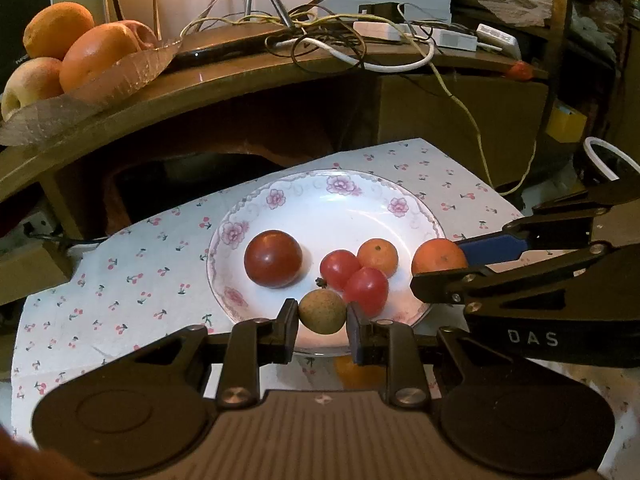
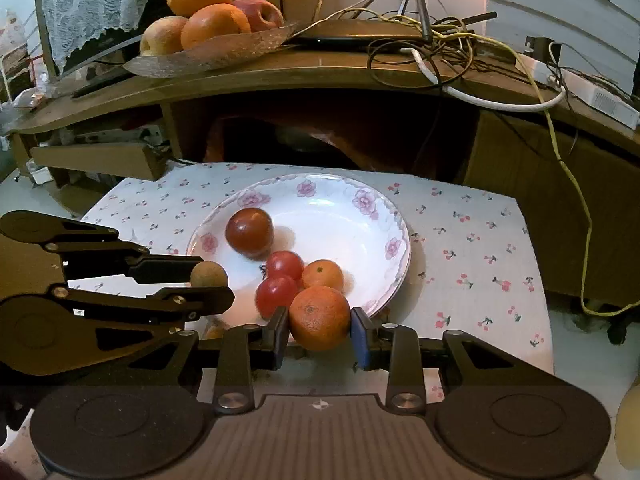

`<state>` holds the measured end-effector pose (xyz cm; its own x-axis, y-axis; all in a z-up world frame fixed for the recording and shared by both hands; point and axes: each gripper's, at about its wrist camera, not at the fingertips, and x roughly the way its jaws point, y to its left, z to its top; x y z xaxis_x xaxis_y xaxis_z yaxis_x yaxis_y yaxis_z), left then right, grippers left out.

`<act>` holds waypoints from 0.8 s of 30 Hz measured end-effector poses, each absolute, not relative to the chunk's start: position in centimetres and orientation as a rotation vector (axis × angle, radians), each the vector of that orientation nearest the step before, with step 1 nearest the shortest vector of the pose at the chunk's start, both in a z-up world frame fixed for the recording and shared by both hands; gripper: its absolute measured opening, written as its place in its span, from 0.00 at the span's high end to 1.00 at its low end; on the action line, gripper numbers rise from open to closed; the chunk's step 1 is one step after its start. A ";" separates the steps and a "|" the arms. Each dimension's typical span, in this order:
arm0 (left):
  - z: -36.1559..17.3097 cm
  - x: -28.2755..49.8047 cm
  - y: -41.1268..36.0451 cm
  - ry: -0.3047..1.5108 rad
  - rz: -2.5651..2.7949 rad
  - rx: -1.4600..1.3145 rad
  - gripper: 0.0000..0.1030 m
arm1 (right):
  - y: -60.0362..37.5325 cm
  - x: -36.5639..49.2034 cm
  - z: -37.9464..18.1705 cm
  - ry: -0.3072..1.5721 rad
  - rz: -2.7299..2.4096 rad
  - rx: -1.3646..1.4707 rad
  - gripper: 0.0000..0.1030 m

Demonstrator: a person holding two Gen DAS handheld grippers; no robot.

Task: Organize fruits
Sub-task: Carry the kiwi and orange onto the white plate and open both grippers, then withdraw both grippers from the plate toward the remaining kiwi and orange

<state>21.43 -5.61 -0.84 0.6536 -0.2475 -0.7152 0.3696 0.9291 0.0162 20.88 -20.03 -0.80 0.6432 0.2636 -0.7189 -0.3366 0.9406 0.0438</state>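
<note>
Four fruits on plate [image 1: 404, 200]; left claw [image 1: 322, 322] grips longan [image 1: 322, 312], right claw [image 2: 319, 334] grips orange [image 2: 319, 317].

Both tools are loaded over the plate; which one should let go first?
Probably left: its tool holds the small brown fruit above the plate's near rim; the right tool's orange hangs at the rim's edge.
</note>
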 end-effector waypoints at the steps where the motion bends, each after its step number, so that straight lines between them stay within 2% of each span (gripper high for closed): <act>1: -0.9 21.5 -5.6 0.786 -0.349 0.167 0.70 | -20.0 21.0 -0.9 0.802 0.342 -0.096 0.67; 13: -1.4 21.9 -5.0 0.797 -0.324 0.155 0.69 | -19.0 22.0 -1.4 0.806 0.344 -0.107 0.67; 24: -1.1 21.8 -4.6 0.790 -0.317 0.134 0.63 | -19.5 21.9 -0.9 0.772 0.330 -0.078 0.62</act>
